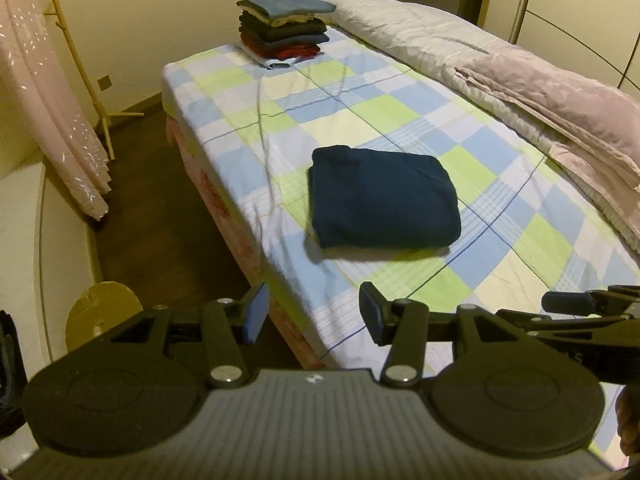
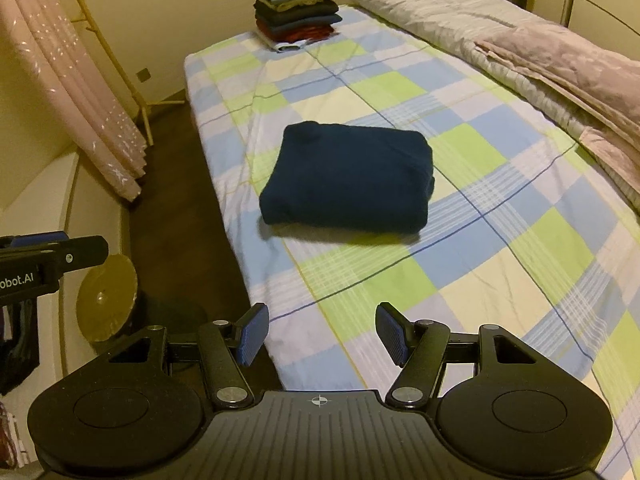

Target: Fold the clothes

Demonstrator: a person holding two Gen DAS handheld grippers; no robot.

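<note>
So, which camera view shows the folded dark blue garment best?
The right wrist view: the dark blue garment sits near the picture's centre, its whole outline visible on the checked sheet. The left wrist view also shows it whole, but seen more from the side.

The folded garment [image 1: 382,198] is deep navy. The bed sheet [image 1: 360,112] is checked in pale blue, lime green and cream — thin dark lines cross it. The stack of clothes [image 1: 284,24] runs blue, olive, black, red (white at the bottom). Curtain [image 1: 52,100]: pink, speckled white.
</note>
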